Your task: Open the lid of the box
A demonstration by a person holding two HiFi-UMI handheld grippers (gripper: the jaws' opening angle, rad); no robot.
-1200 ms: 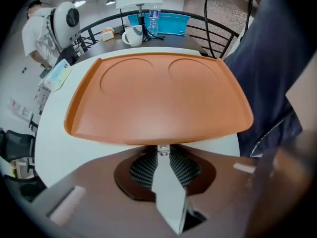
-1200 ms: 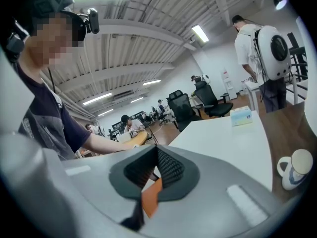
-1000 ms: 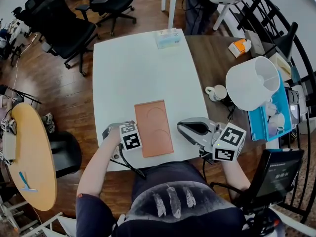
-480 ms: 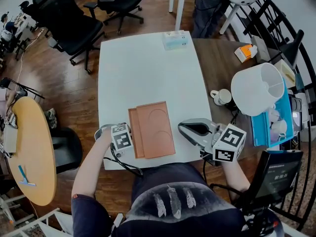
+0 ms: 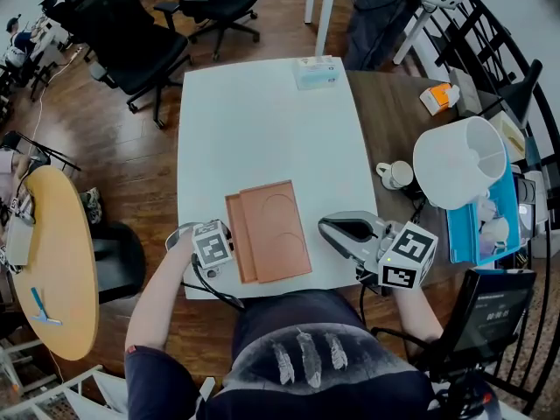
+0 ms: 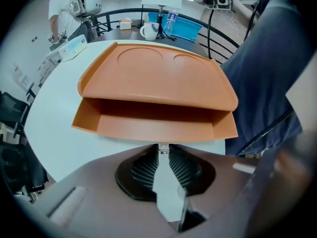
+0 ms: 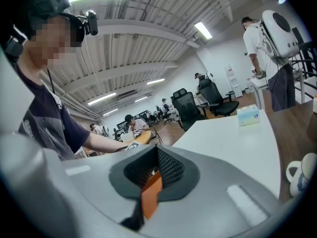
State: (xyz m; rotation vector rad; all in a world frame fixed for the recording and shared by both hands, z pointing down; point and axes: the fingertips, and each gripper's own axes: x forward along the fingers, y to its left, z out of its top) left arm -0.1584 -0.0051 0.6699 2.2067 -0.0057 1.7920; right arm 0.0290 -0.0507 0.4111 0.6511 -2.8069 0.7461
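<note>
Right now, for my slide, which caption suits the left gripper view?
Left tongs, shut, face the orange box with its lid ajar on the white table.

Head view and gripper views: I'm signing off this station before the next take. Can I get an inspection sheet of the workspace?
Surface: white table, with a brown table adjoining on the right.
Job's things: orange box; lid stands open on the left gripper's side, base shows nothing inside.
Clutter: tissue box at the white table's far edge; mug, lamp and blue tray on the brown table.
Grippers: left gripper jaws together at the base's near wall; right gripper jaws together, holding nothing.
Cables: black cable trailing from the left gripper.
Surroundings: office chairs, round yellow table.
</note>
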